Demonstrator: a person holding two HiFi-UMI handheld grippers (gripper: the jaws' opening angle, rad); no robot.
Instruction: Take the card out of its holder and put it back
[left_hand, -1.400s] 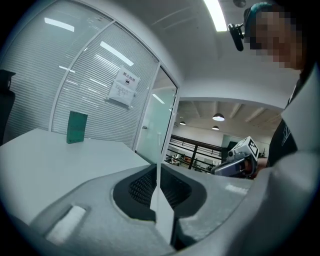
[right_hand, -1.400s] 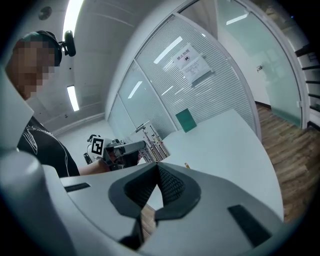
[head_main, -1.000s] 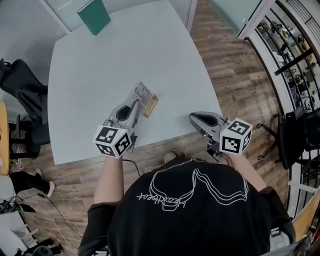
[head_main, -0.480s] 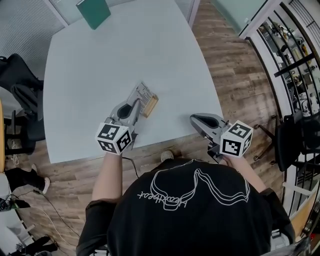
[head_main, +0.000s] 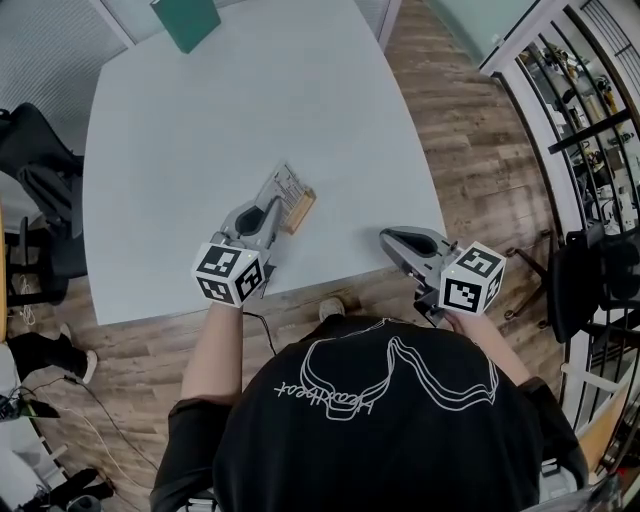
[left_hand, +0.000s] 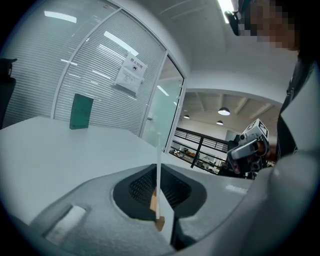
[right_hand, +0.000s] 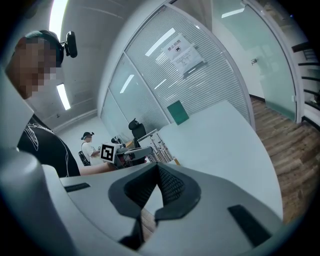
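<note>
Print on card unreadable; green book cropped.

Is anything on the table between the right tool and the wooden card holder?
Nothing visible. The table is bare between the right tool and the holder. The left tool, shut on the card, is on the holder's other side, and the green object stands at the far edge.

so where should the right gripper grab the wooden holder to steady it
Probably the wooden holder by its two long sides, across its narrow width, near its far end. Bring the right gripper in from the right. The block is long and thin, the card stands in its slot, and the left gripper is shut on that card from the near side.
</note>
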